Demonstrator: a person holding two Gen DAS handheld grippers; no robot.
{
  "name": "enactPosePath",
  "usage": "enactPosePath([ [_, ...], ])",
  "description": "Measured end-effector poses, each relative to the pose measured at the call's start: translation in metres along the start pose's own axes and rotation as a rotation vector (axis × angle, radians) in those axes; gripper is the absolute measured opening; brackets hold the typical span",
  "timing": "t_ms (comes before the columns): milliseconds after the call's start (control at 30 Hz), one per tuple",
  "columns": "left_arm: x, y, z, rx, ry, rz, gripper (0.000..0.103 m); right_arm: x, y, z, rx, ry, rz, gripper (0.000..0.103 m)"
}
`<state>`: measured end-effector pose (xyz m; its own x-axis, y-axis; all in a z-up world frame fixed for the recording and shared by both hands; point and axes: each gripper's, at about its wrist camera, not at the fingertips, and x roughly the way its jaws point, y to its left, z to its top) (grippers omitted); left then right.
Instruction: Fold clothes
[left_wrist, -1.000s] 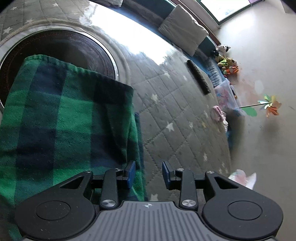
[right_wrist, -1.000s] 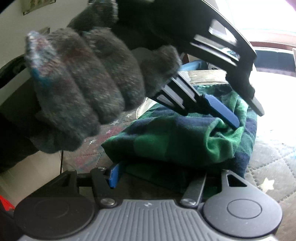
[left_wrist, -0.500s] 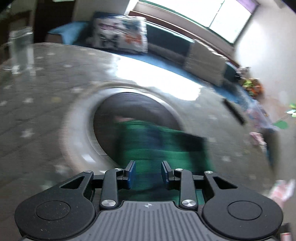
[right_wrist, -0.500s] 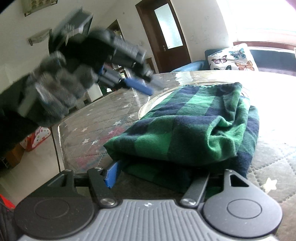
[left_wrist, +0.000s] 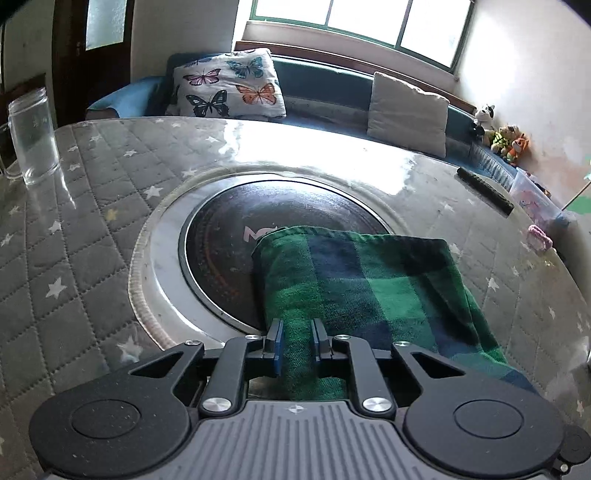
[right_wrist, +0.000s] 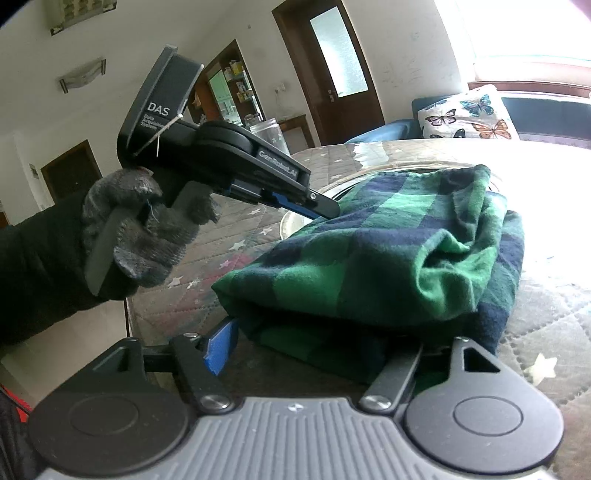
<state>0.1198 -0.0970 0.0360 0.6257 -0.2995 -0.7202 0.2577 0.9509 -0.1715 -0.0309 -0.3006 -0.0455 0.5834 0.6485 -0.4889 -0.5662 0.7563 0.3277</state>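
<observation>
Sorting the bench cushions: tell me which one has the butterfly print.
The left cushion, at the bench end near the door. Coloured butterflies cover its white fabric; the other cushion, farther right under the window, is plain beige.

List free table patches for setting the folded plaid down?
Free: quilted cover between glass jar and hotplate ring; glossy strip beyond the hotplate toward the sofa. Crowded: plaid cloth over hotplate's right side, left gripper at its near edge; remote far right.

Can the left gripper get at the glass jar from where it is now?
Probably yes: left gripper sits over the plaid garment, fingers apart; bare quilted tabletop lies between it and the glass jar.
</observation>
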Motion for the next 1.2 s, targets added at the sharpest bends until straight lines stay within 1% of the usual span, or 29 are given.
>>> enactPosePath([
  [100,0.000,-0.004,-0.003,0.015,-0.012,0.017,0.016,0.000,0.000,0.000,0.004,-0.002,0.003,0.071],
  [233,-0.007,-0.014,-0.009,0.058,-0.037,0.018,0.016,0.000,-0.001,0.000,0.015,-0.007,0.007,0.071],
  [333,-0.008,-0.025,-0.020,0.087,-0.031,-0.026,0.016,0.001,0.000,-0.001,0.013,-0.007,0.004,0.071],
  [433,-0.008,-0.040,-0.030,0.149,-0.045,-0.034,0.015,-0.001,0.002,-0.001,0.005,-0.007,-0.009,0.071],
  [633,-0.012,-0.051,-0.032,0.157,-0.025,-0.145,0.016,-0.016,0.003,-0.003,0.006,-0.003,-0.054,0.072],
  [867,-0.012,-0.057,-0.037,0.174,-0.013,-0.244,0.016,-0.059,-0.013,-0.003,0.051,-0.008,-0.150,0.071],
  [967,-0.012,-0.061,-0.040,0.191,-0.015,-0.277,0.016,-0.082,-0.019,0.004,0.046,-0.035,-0.222,0.071],
  [1000,-0.012,-0.062,-0.041,0.201,-0.016,-0.285,0.016,-0.088,-0.022,0.007,0.052,-0.047,-0.243,0.069],
  [1067,-0.011,-0.067,-0.044,0.224,-0.022,-0.294,0.016,-0.096,-0.027,0.013,0.069,-0.075,-0.282,0.064],
  [1167,-0.011,-0.072,-0.047,0.256,-0.031,-0.299,0.016,-0.098,-0.034,0.026,0.084,-0.099,-0.333,0.057],
  [1200,-0.011,-0.074,-0.048,0.267,-0.034,-0.300,0.016,-0.093,-0.036,0.033,0.080,-0.099,-0.333,0.054],
])
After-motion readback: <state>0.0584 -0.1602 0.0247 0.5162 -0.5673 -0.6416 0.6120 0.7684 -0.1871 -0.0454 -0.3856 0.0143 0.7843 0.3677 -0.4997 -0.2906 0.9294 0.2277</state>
